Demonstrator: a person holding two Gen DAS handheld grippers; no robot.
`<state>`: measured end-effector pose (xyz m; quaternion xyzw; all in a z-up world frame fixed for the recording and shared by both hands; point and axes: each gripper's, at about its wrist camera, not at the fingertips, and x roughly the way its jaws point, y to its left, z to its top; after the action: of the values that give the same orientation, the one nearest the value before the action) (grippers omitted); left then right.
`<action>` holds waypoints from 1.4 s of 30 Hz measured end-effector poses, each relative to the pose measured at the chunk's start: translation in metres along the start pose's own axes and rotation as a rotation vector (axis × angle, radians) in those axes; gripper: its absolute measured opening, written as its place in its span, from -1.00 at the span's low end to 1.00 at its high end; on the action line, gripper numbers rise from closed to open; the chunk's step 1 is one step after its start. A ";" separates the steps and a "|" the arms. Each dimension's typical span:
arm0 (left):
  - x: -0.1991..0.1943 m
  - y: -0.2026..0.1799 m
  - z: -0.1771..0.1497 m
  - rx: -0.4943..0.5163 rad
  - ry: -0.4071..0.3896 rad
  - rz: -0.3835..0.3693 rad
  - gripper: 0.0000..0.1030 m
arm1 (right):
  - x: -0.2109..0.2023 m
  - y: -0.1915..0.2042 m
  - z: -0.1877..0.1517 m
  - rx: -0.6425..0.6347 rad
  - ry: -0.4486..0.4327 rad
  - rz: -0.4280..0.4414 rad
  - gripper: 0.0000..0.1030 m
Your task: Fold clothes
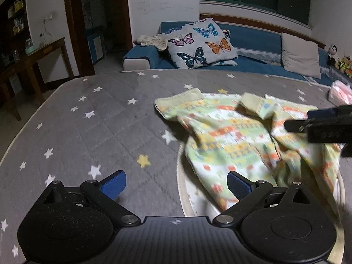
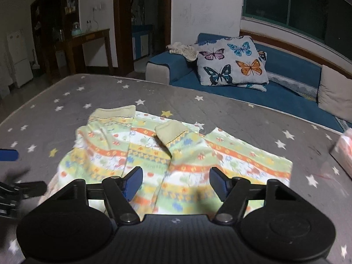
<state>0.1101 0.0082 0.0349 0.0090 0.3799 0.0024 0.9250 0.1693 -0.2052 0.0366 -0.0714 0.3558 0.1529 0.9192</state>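
Observation:
A small long-sleeved top with green, yellow and orange stripes [image 1: 237,136] lies crumpled on the grey star-print mattress [image 1: 99,121], both sleeves folded across its body. My left gripper [image 1: 176,184] is open and empty, hovering over the mattress at the garment's left edge. My right gripper [image 2: 175,183] is open and empty, low over the garment's near hem [image 2: 187,200]. The garment fills the middle of the right wrist view [image 2: 154,151]. The right gripper's black body shows in the left wrist view [image 1: 325,125] above the garment's right side.
A blue sofa [image 2: 286,83] stands past the mattress with a butterfly cushion [image 2: 233,61] and a beige cushion [image 2: 334,92]. A pink folded item [image 1: 340,92] lies at the mattress's right edge. A wooden table [image 2: 85,41] and a doorway are at the back left.

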 end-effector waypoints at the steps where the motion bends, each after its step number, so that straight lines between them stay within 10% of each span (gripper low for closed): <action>1: 0.003 0.002 0.006 -0.007 0.000 -0.002 0.88 | 0.008 0.000 0.002 -0.005 0.007 -0.007 0.23; 12: 0.061 -0.016 0.080 -0.007 -0.031 -0.019 0.65 | 0.045 -0.029 0.003 0.064 0.039 -0.011 -0.64; 25: 0.138 -0.029 0.106 -0.020 0.016 -0.012 0.34 | 0.043 -0.040 0.006 0.022 0.008 0.011 -0.50; 32: 0.150 -0.023 0.107 -0.039 0.021 -0.015 -0.44 | 0.050 -0.029 0.013 -0.057 -0.002 0.000 -0.14; 37: 0.136 -0.007 0.106 -0.076 0.004 -0.038 -0.75 | 0.058 -0.027 0.017 -0.054 0.000 -0.021 -0.74; 42: 0.121 0.009 0.104 -0.112 -0.013 -0.062 -0.78 | 0.038 -0.041 0.018 0.025 -0.031 -0.028 -0.90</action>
<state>0.2694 0.0167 0.0243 -0.0546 0.3734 -0.0050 0.9260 0.2208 -0.2307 0.0246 -0.0623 0.3423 0.1366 0.9275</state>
